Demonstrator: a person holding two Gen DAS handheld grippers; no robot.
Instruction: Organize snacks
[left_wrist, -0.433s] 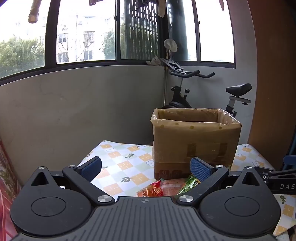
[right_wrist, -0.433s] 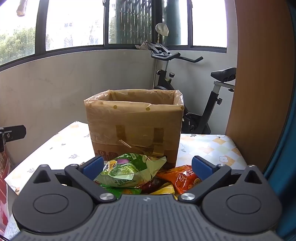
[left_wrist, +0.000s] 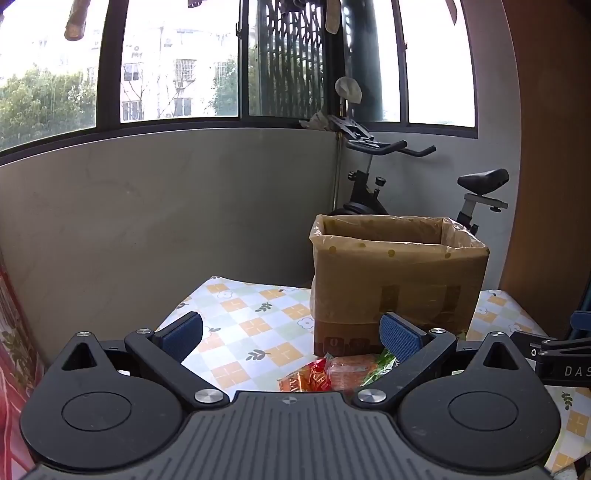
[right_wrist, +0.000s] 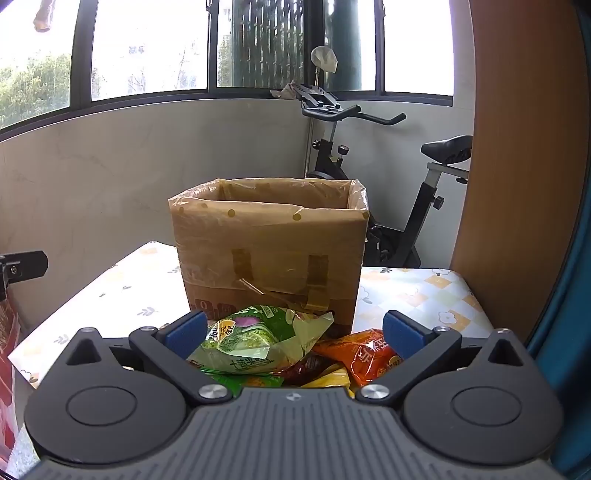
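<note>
A cardboard box (right_wrist: 269, 251) lined with a clear plastic bag stands open on the checkered table (left_wrist: 255, 325); it also shows in the left wrist view (left_wrist: 395, 280). A pile of snack bags lies in front of it: a green bag (right_wrist: 255, 339) on top, an orange bag (right_wrist: 369, 354), with red and yellow bags under them. In the left wrist view an orange-red bag (left_wrist: 317, 376) lies by the box. My right gripper (right_wrist: 293, 332) is open, its jaws either side of the green bag. My left gripper (left_wrist: 291, 332) is open and empty over the table.
An exercise bike (right_wrist: 388, 177) stands behind the table by the grey wall. A wooden panel (right_wrist: 517, 147) rises at the right. The right gripper's body (left_wrist: 561, 362) shows at the left view's right edge. Red patterned cloth (left_wrist: 11, 350) hangs at far left.
The left gripper view has shifted slightly; the box sits a little further right in it. The right gripper view is almost unchanged.
</note>
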